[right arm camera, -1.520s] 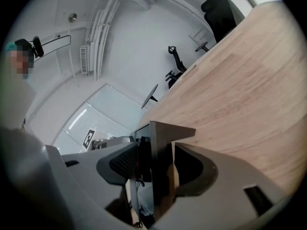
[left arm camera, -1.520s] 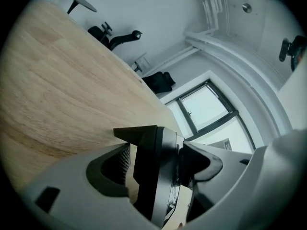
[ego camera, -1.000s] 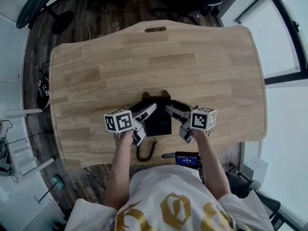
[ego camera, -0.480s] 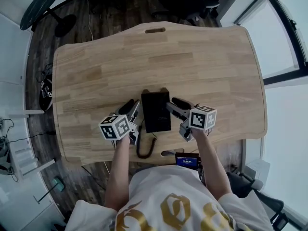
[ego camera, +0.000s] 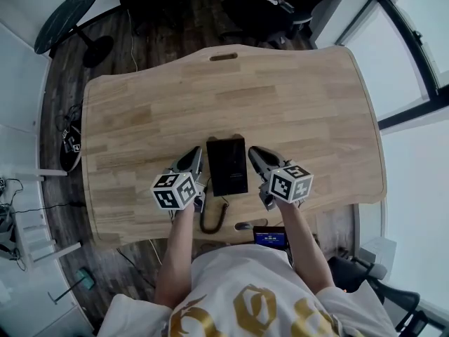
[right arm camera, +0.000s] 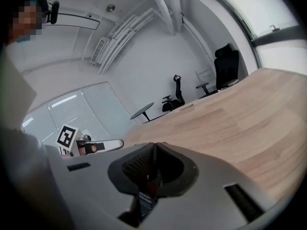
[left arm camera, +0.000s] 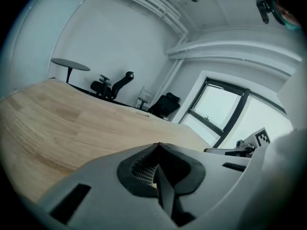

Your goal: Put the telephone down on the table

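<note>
So the telephone point(ego camera: 227, 166) is lying flat on the worktop point(ego camera: 295, 97), towards the near edge and roughly centred in front of the person. As far as I can judge, the job looks basically done. The left gripper point(ego camera: 191, 161) sits just beside it on one side, jaws shut with nothing in them. The right gripper point(ego camera: 258, 157) is just beside it on the other side, its jaws closing and all but together, nothing between them either. Neither one touches the phone from what I can see.

What I'd worry about:

- The cord point(ego camera: 214, 218) loops off the near end of the phone and hangs around the worktop's edge, right by the person's arms. If a gripper or forearm snags that loop on the way out, the phone gets dragged towards the edge.
- Both grippers flank the phone closely, so any sideways swing could clip it and skew it or shove it along.
- The phone isn't far from the near edge, so there's not much margin if it slides.

Can't tell from up here whether the handset is seated properly.
</note>
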